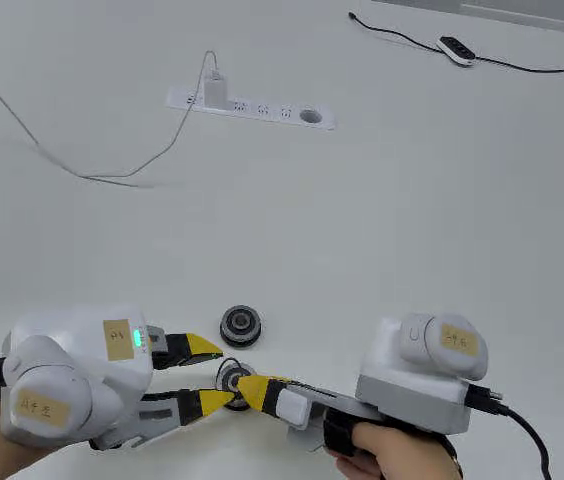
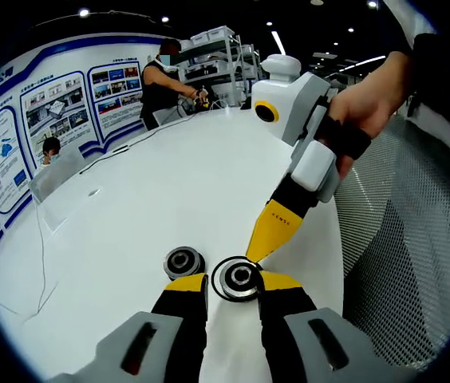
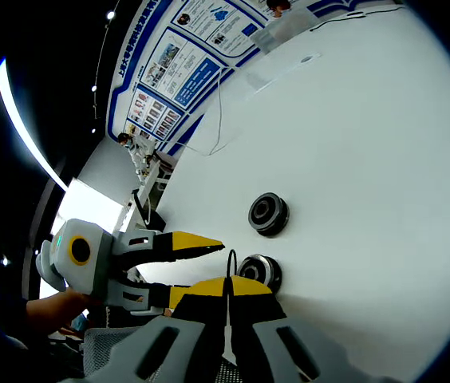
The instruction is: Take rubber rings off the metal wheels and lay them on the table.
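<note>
Two metal wheels with black rubber rims lie flat on the white table. The far wheel (image 1: 240, 325) (image 2: 183, 262) (image 3: 269, 214) lies alone. My left gripper (image 1: 210, 372) (image 2: 234, 283) is open, and the near wheel (image 1: 230, 377) (image 2: 237, 278) (image 3: 259, 271) sits just ahead of its yellow tips. My right gripper (image 1: 252, 388) (image 3: 227, 286) comes in from the right with its jaws together at that wheel's edge. A thin black rubber ring (image 3: 230, 262) loops up from between the jaws.
A white power strip (image 1: 252, 107) with a plugged charger and grey cable lies at the back of the table (image 1: 382, 240). A black cable with a switch (image 1: 457, 48) runs along the far right. A person stands at the table's far end (image 2: 161, 84).
</note>
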A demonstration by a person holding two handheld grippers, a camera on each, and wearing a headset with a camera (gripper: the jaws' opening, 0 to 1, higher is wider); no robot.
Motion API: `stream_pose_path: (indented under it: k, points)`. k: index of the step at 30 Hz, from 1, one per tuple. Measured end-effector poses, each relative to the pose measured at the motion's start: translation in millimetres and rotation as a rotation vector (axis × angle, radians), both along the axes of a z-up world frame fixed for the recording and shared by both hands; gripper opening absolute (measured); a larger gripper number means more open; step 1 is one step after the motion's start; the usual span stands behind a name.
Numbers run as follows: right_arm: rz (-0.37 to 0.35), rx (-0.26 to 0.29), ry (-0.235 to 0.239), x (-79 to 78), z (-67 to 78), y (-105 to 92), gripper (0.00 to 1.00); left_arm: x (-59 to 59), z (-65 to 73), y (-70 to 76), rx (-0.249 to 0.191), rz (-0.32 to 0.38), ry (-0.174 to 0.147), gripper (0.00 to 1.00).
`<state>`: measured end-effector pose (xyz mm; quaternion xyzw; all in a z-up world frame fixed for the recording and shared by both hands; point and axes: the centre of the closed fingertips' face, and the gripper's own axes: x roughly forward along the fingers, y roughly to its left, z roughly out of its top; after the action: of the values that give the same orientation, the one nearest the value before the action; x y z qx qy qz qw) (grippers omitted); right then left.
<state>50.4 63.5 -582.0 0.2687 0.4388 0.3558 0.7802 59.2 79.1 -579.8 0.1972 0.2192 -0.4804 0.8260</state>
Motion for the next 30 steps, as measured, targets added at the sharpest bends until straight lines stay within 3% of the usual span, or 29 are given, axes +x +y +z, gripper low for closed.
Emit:
stream_pose_path:
  k: [6,15,24,30]
  points:
    - [-0.041,0.021,-0.006,5.9,7.4,-8.9,0.01,5.0,4.7,2.7,-0.009,0.026,-0.011,0.27]
    - [-0.183,0.04,0.001,27.1,9.0,-43.3,0.01,5.5,10.0,-0.8,-0.012,0.028,-0.018,0.27]
    - [-0.292,-0.066,0.045,30.1,-16.6,-76.3,0.02,4.8,8.0,2.4,-0.01,0.038,-0.009,0.26]
    - [-0.315,-0.122,0.063,30.1,-26.5,-86.3,0.02,5.1,8.9,3.2,-0.011,0.043,-0.011,0.26]
